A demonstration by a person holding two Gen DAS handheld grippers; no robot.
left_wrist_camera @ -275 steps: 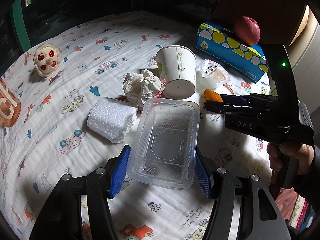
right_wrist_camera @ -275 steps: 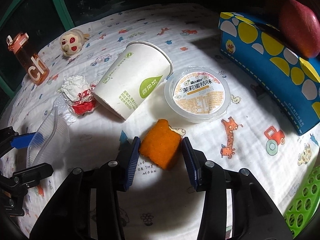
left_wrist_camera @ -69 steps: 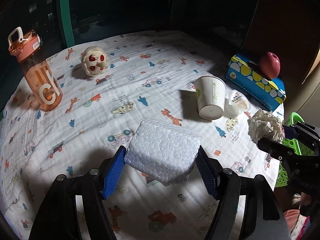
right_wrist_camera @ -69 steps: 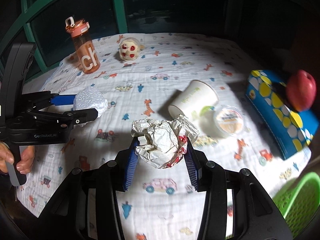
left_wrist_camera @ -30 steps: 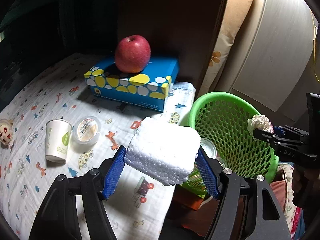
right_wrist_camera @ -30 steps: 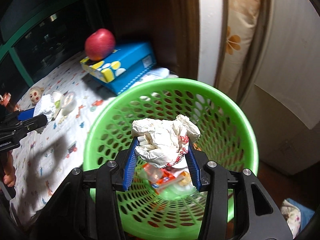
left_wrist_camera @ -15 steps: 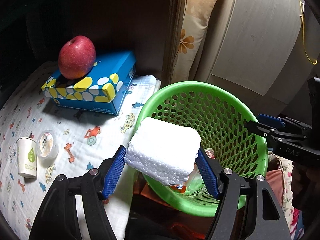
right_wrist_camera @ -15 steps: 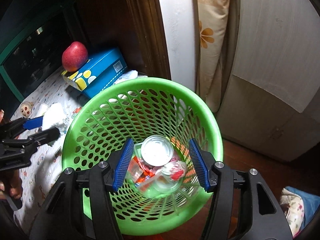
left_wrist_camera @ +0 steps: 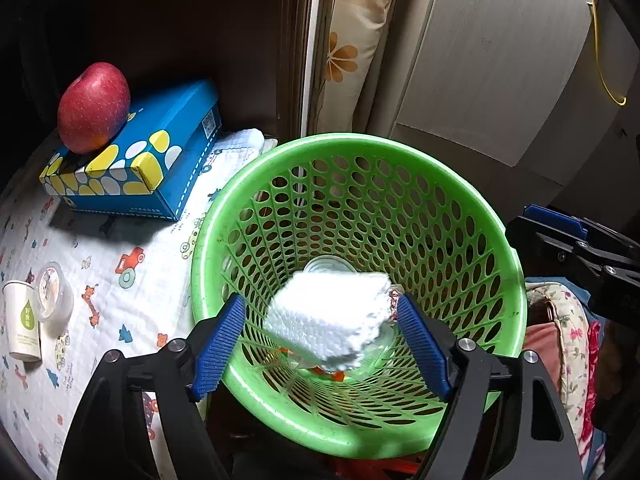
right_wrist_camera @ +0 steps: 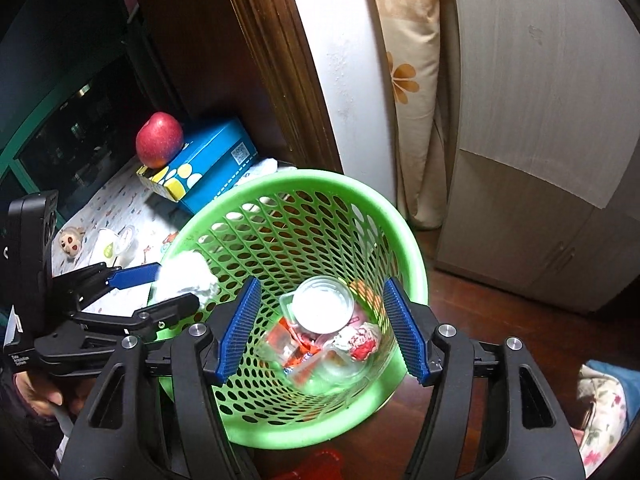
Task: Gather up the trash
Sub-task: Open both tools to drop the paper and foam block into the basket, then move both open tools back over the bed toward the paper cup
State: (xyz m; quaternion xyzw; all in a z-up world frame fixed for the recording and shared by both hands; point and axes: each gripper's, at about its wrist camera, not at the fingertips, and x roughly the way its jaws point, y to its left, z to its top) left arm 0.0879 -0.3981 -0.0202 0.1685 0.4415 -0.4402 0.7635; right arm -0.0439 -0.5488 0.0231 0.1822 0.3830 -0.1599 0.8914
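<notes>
Left wrist view showed the left gripper [left_wrist_camera: 320, 344] poised over the green basket [left_wrist_camera: 496, 224], its jaws having just been opening, with the white foam block [left_wrist_camera: 326, 316] between them but clear of both blue pads, apparently dropping toward the trash at the bottom. Right wrist view showed the right gripper [right_wrist_camera: 320, 328] also above the basket, its jaws likewise having just been opening and nothing between them; below it lay a clear lidded cup [right_wrist_camera: 322, 304], a crumpled paper ball [right_wrist_camera: 360, 342] and red wrappers [right_wrist_camera: 296, 354]. A good release here was judged to depend on the jaws being kept spread wide and held over the basket's middle until the foam had fallen past the rim, since so light a piece could catch on a pad or glance off the wall and tumble out. Withdrawal was best made upward, so that the rim was not knocked and the basket, standing just beside the bed's edge, was not tipped. On the bed to the left, a paper cup [left_wrist_camera: 22, 330] and a small jelly cup [left_wrist_camera: 52, 292] were seen not yet collected; the apple [left_wrist_camera: 94, 106] on the blue tissue box [left_wrist_camera: 160, 152] was judged not to be trash.
</notes>
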